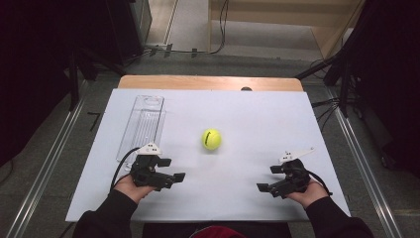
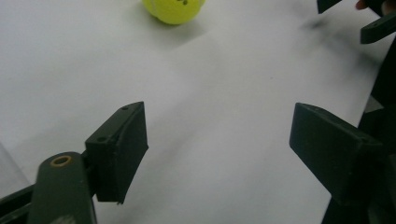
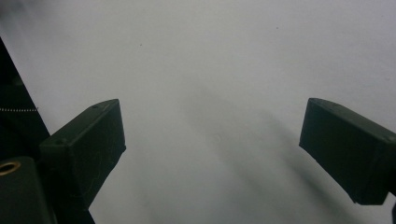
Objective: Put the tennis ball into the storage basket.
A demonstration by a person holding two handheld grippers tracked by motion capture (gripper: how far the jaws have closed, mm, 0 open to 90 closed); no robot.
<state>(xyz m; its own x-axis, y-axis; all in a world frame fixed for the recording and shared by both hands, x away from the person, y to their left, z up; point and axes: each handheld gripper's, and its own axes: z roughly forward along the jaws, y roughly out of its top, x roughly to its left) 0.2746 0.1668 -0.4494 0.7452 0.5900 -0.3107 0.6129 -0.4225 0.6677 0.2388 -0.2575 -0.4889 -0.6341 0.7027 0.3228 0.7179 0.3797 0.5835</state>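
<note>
Nothing picked up yet. Tennis ball (image 1: 211,139) sits loose at centre of the high view on the white table sheet (image 1: 247,114), well apart from both tools. Left gripper (image 1: 173,171) at lower left, jaws spread, nothing between them; in its own view the ball (image 2: 173,9) is at the top edge, far beyond the jaws. Right gripper (image 1: 265,184) at lower right, jaws spread wide over bare sheet. Clear plastic tray (image 1: 143,124) lies empty at upper left. My read: approach, grasp and any placing are all still to do.
</note>
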